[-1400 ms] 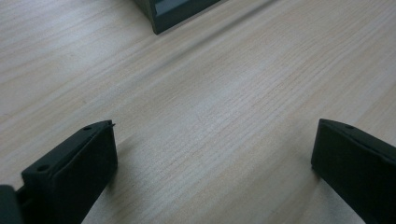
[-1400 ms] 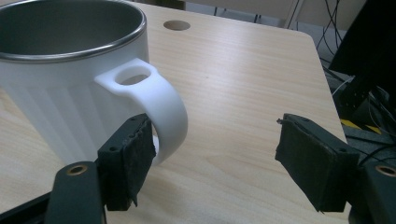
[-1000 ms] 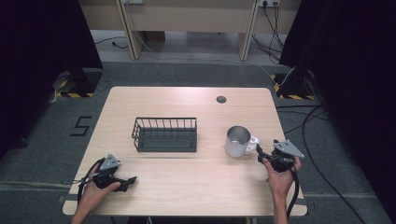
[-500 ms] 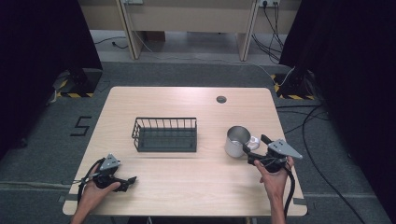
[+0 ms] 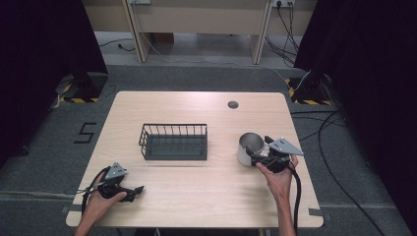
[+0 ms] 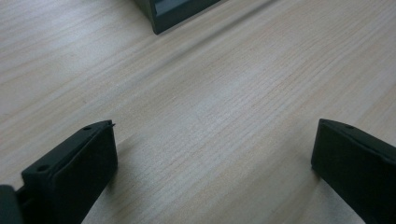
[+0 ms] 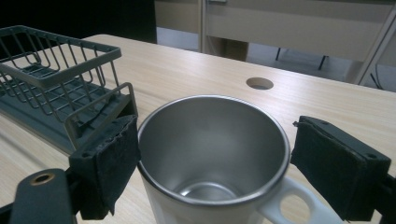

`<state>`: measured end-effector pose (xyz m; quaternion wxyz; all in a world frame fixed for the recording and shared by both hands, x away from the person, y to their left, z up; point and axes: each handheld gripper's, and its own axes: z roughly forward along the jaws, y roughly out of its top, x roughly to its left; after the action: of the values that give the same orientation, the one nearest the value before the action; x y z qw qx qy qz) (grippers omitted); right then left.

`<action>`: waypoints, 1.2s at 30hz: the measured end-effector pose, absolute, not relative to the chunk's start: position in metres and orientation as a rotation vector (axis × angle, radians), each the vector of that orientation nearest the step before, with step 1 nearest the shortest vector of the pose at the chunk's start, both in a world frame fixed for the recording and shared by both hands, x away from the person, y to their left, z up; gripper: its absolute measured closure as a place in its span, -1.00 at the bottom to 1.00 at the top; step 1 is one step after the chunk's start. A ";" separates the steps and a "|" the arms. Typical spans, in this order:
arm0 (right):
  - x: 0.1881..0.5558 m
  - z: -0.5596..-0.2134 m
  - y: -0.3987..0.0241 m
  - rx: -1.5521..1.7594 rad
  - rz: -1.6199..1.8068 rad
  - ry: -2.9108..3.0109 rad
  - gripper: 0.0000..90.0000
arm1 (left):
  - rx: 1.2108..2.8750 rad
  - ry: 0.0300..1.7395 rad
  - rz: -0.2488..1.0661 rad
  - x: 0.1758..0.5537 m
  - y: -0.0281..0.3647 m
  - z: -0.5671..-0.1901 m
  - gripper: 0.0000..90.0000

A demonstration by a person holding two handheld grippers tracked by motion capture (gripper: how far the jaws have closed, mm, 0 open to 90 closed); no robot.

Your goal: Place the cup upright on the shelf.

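A steel mug (image 5: pixel 247 146) with a white handle stands upright on the right half of the wooden table (image 5: pixel 196 196). My right gripper (image 5: pixel 259 151) is open, with one jaw on each side of the mug. In the right gripper view the mug (image 7: pixel 212 158) is empty and sits between the jaws of the right gripper (image 7: pixel 212 126). The left pad lies close against the rim, while the right pad stands apart above the handle. My left gripper (image 5: pixel 135 191) rests open near the front left edge. Bare wood lies between the jaws of the left gripper (image 6: pixel 215 126).
A dark wire basket (image 5: pixel 173 141) on a tray stands at the table's middle, left of the mug, and its near corner (image 7: pixel 51 79) is close to my right gripper's left jaw. A round cable hole (image 5: pixel 233 104) sits at the back. Cables trail on the floor to the right.
My right gripper has moved left to the mug, and its jaws now stand on either side of it. The left gripper has not moved.
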<state>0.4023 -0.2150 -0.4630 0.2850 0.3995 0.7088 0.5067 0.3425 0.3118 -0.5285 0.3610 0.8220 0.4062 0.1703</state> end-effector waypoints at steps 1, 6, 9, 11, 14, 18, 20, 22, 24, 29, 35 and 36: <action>0.403 -0.463 -0.214 1.064 1.356 1.900 -0.67 | 2.118 1.047 0.439 0.342 0.312 -0.529 -1.00; 0.405 -0.462 -0.212 1.060 1.349 1.903 -0.68 | 2.118 1.046 0.439 0.343 0.312 -0.529 -1.00; 0.405 -0.463 -0.212 1.056 1.354 1.910 -0.68 | 2.118 1.047 0.439 0.342 0.312 -0.529 -1.00; 0.405 -0.463 -0.212 1.054 1.357 1.913 -0.69 | 2.118 1.047 0.439 0.343 0.312 -0.529 -1.00; 0.408 -0.464 -0.212 1.050 1.364 1.903 -0.71 | 2.118 1.047 0.439 0.342 0.312 -0.529 -1.00; 0.410 -0.464 -0.212 1.045 1.366 1.901 -0.71 | 2.118 1.047 0.439 0.342 0.312 -0.529 -1.00; 0.411 -0.465 -0.212 1.049 1.367 1.898 -0.71 | 2.118 1.047 0.439 0.342 0.312 -0.529 -1.00; 0.413 -0.467 -0.215 1.100 1.379 1.884 -0.68 | 2.118 1.047 0.439 0.342 0.312 -0.529 -1.00; 0.413 -0.467 -0.214 1.099 1.383 1.882 -0.65 | 2.118 1.047 0.439 0.342 0.312 -0.529 -1.00; 0.411 -0.467 -0.210 1.061 1.388 1.892 -0.73 | 2.118 1.047 0.439 0.342 0.312 -0.529 -1.00; 0.411 -0.467 -0.210 1.040 1.437 1.898 -0.90 | 2.118 1.047 0.439 0.342 0.312 -0.529 -1.00; 0.411 -0.467 -0.210 1.040 1.437 1.898 -0.90 | 2.118 1.047 0.439 0.342 0.312 -0.529 -1.00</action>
<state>0.4109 -0.2096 -0.4668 0.2687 0.3856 0.7037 0.5328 0.3425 0.3118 -0.5286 0.3610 0.8220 0.4063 0.1703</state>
